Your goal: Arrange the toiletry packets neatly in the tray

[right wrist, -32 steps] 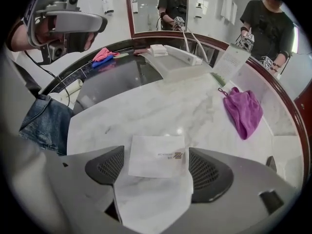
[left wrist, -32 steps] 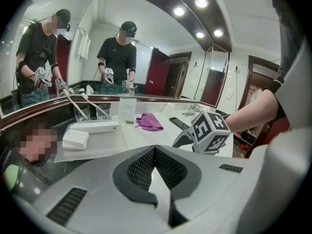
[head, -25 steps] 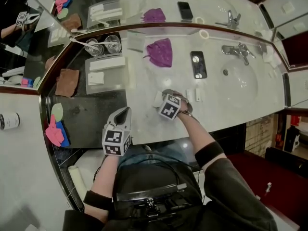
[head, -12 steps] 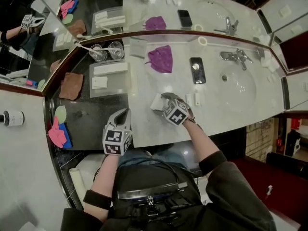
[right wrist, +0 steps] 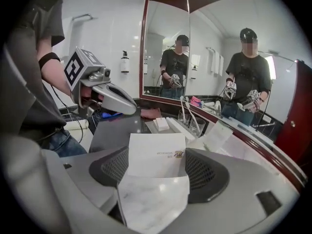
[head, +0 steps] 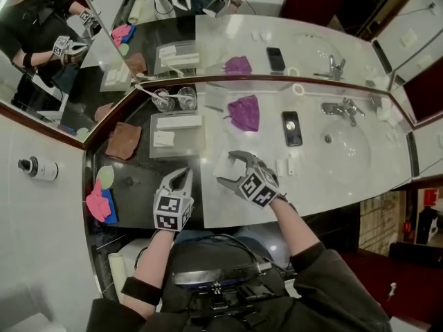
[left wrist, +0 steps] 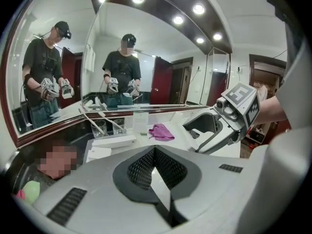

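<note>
Right gripper risen — white packet clamped between its jaws.

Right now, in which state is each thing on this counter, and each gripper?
left gripper, shut, empty.
right gripper, shut on the white packet, above the counter.
tray, holds a long box and a small packet.
two small packets, lying outside the tray.
glasses, upright.
phone, lying flat.
faucet, no water seen running.
purple cloth, crumpled.
</note>
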